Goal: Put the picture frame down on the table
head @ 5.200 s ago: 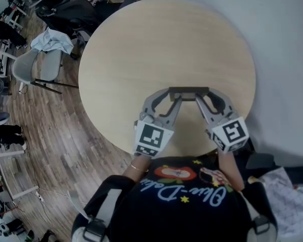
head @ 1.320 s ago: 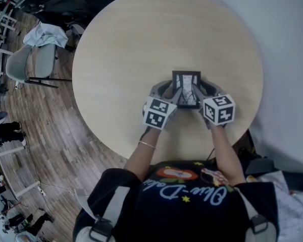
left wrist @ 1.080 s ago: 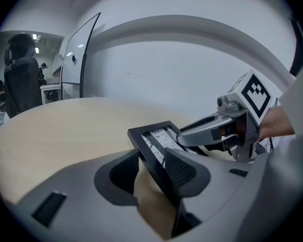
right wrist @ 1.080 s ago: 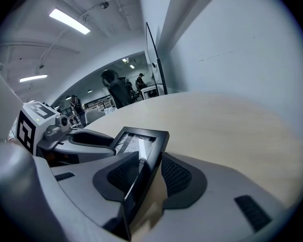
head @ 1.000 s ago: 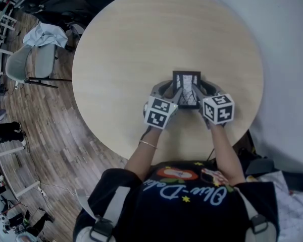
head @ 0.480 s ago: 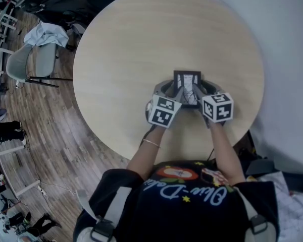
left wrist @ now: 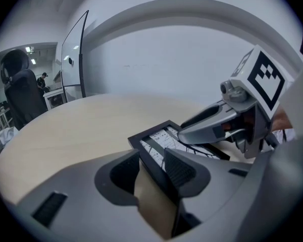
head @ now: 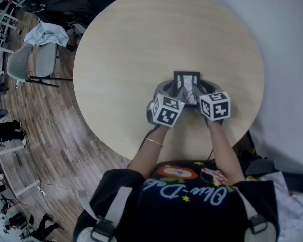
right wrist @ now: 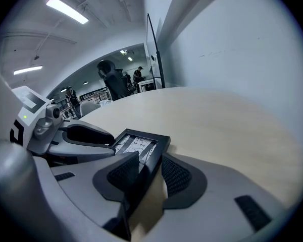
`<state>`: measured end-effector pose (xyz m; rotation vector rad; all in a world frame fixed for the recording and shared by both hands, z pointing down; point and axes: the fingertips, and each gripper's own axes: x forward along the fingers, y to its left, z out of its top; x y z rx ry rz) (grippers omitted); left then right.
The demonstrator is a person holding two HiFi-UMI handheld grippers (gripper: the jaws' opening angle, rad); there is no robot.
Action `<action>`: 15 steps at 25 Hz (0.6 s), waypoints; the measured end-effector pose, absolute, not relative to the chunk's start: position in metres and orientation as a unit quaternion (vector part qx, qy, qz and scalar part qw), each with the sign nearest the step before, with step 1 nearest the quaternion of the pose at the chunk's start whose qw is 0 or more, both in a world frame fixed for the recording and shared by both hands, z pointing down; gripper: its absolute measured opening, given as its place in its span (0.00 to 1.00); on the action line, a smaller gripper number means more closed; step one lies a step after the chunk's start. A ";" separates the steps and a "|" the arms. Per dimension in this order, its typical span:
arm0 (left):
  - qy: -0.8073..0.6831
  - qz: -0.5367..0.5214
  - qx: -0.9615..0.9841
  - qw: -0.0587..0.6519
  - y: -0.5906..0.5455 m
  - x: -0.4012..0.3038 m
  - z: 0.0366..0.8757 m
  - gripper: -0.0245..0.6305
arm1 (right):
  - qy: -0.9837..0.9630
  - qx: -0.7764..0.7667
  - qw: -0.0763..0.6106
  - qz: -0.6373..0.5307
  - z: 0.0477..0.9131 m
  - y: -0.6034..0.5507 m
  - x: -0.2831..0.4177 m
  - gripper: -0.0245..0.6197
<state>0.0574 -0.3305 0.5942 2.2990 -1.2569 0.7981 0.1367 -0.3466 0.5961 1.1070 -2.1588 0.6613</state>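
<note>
At the far left, a grey chair [head: 26, 64] stands on the wooden floor [head: 55, 135], with a pale cloth [head: 48, 35] draped on a seat just beyond it. The round, light-wood table [head: 141, 39] fills the middle of the head view.

The left gripper [head: 170, 91] reaches in from the near side, over the near-right part of the table. In the left gripper view its 2 jaws stand narrowly apart, with the left side rail of the picture frame [left wrist: 159, 137] running between them. The rail lies against the right-hand pad, and a tan strip shows between it and the left-hand pad.

The picture frame [head: 187, 78] lies back on the table, face up, between the 2 grippers. It has a black border around a white sheet with dark markings.

The right gripper [head: 198, 92] comes in just right of the left one, their marker cubes side by side. In the right gripper view the jaws of the right gripper [right wrist: 149, 173] are likewise a little apart, around the frame's right rail. The rail sits close to the left-hand pad, with a tan gap before the right-hand pad.
</note>
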 end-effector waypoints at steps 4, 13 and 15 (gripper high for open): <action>-0.449 0.285 0.823 0.201 -0.331 0.057 0.595 0.25 | -0.816 0.420 0.309 0.250 0.596 -0.347 0.136 0.22; -0.443 0.290 0.823 0.207 -0.330 0.056 0.597 0.25 | -0.814 0.424 0.308 0.249 0.598 -0.348 0.137 0.22; -0.443 0.286 0.824 0.207 -0.330 0.056 0.598 0.25 | -0.815 0.425 0.307 0.248 0.598 -0.347 0.136 0.22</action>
